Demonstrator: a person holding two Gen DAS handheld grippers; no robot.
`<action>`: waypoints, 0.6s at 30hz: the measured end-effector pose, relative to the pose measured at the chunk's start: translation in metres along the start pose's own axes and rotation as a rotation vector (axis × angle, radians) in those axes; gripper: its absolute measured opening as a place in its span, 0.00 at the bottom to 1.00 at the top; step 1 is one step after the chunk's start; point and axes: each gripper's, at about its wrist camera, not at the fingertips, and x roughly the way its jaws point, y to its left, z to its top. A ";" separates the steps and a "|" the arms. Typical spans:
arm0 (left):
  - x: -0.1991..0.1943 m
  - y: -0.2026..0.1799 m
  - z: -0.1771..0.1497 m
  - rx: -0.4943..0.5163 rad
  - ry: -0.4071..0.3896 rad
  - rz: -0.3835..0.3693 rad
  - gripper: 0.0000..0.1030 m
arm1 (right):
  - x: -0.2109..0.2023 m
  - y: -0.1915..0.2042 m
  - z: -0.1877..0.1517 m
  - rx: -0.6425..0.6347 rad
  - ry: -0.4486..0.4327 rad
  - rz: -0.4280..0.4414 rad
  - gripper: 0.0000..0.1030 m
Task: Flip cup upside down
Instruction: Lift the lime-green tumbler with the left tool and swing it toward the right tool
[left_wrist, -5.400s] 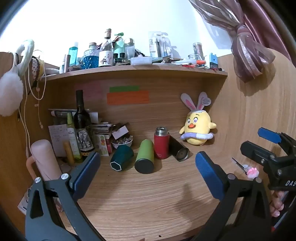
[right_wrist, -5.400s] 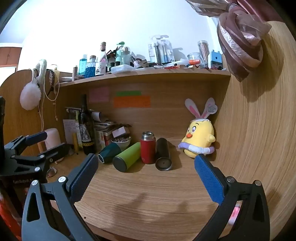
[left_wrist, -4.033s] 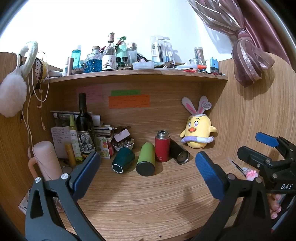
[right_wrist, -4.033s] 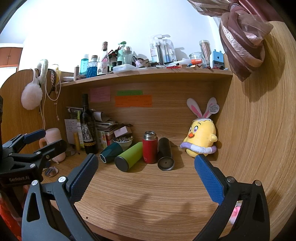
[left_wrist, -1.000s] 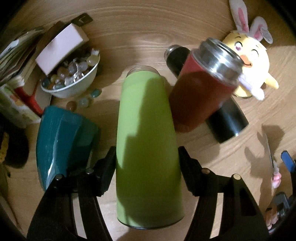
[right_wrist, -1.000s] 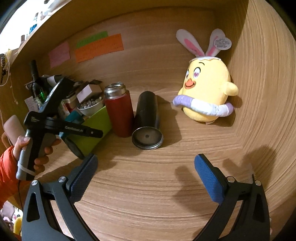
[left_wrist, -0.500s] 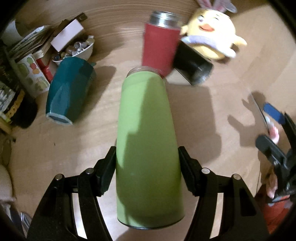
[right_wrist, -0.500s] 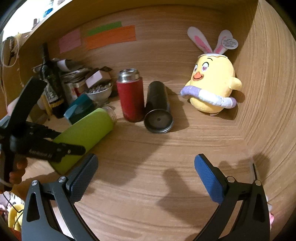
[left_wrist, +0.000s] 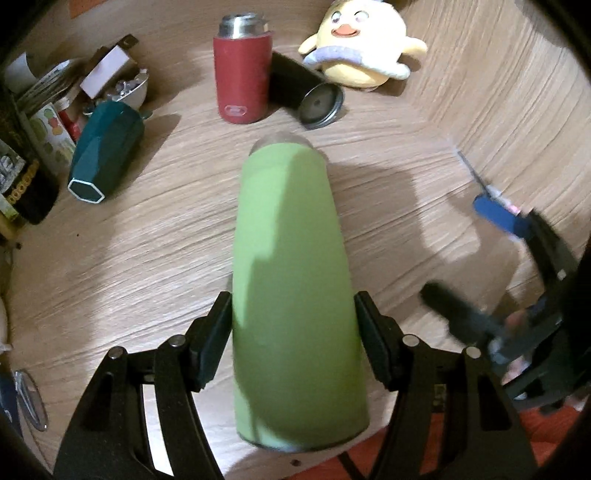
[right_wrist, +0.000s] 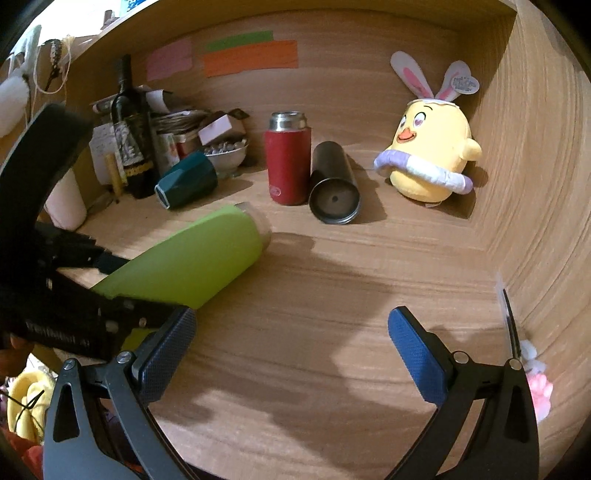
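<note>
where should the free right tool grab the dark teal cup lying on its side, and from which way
Judging from its pose, grip the teal cup across the middle of its faceted body, coming from above. It lies on its side, hexagonal end toward the camera, so flat opposite facets suit the right tool, which is open. Clutter behind blocks the back.

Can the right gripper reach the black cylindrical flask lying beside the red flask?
Probably yes: the right gripper is open and empty, with bare wooden desk up to the black cylindrical flask.
</note>
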 end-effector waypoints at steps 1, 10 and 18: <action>-0.004 -0.003 0.001 -0.002 -0.005 -0.012 0.63 | -0.001 0.001 -0.001 -0.003 0.000 0.003 1.00; -0.057 0.003 -0.015 0.049 -0.178 0.077 0.84 | -0.012 0.021 -0.011 -0.039 -0.029 0.059 1.00; -0.038 0.036 -0.037 -0.036 -0.142 0.077 0.83 | -0.017 0.033 -0.011 -0.061 -0.044 0.085 1.00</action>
